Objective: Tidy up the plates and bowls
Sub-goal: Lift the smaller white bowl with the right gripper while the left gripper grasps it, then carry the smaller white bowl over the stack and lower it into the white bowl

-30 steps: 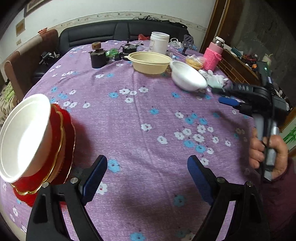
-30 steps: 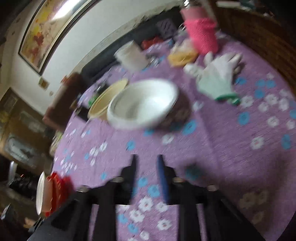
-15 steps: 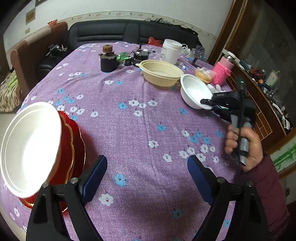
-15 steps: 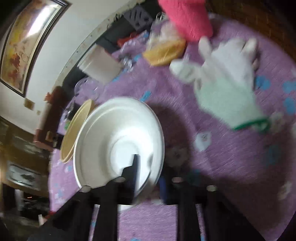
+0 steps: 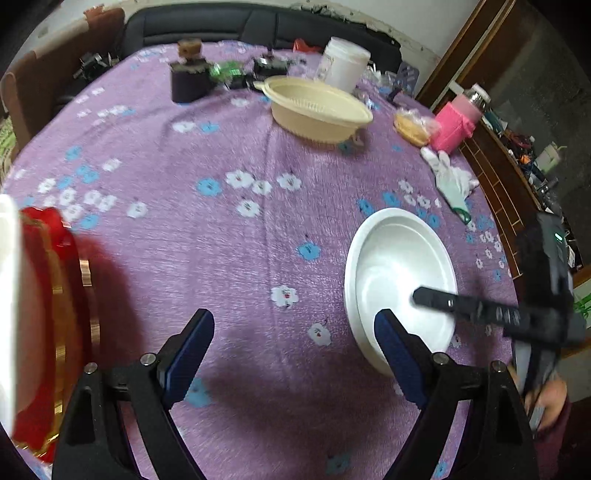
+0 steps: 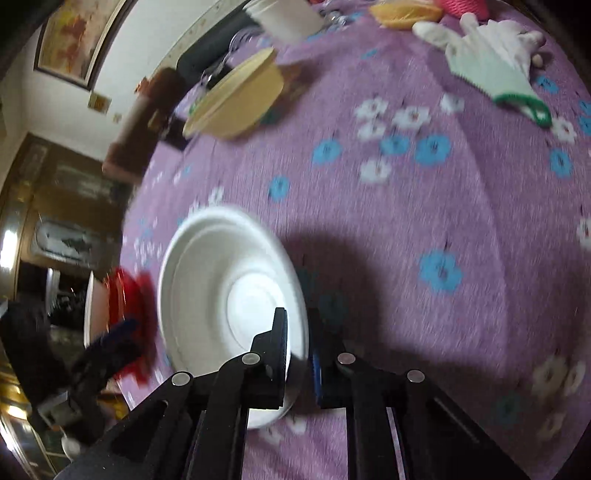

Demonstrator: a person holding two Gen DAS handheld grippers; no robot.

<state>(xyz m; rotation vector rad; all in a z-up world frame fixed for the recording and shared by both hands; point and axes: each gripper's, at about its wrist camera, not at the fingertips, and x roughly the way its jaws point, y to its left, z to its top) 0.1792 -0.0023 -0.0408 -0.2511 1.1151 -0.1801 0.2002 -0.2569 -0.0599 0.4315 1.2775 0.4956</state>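
Observation:
My right gripper (image 6: 299,332) is shut on the near rim of a white bowl (image 6: 221,291), one finger inside and one outside. The bowl is tilted just above the purple flowered tablecloth (image 6: 424,206). In the left wrist view the same bowl (image 5: 395,266) is at the right, with the right gripper (image 5: 421,297) reaching into it. My left gripper (image 5: 293,350) stands open over bare cloth with nothing between its fingers. At the left edge is a stack of red gold-rimmed plates (image 5: 48,302) with another white bowl (image 5: 7,295) on top. A cream bowl (image 5: 317,110) sits farther back.
A white glove (image 5: 454,181), a pink-wrapped flask (image 5: 456,125), a bagged snack (image 5: 412,127), a white tub (image 5: 343,68) and a dark jar (image 5: 188,79) lie along the far and right side. A wooden sideboard (image 5: 495,173) borders the table on the right. A black sofa (image 5: 229,27) is behind.
The right gripper closed on the white bowl's rim and carried it away from the cream bowl toward the near middle. My left gripper moved right, so the red stack slid to the left edge.

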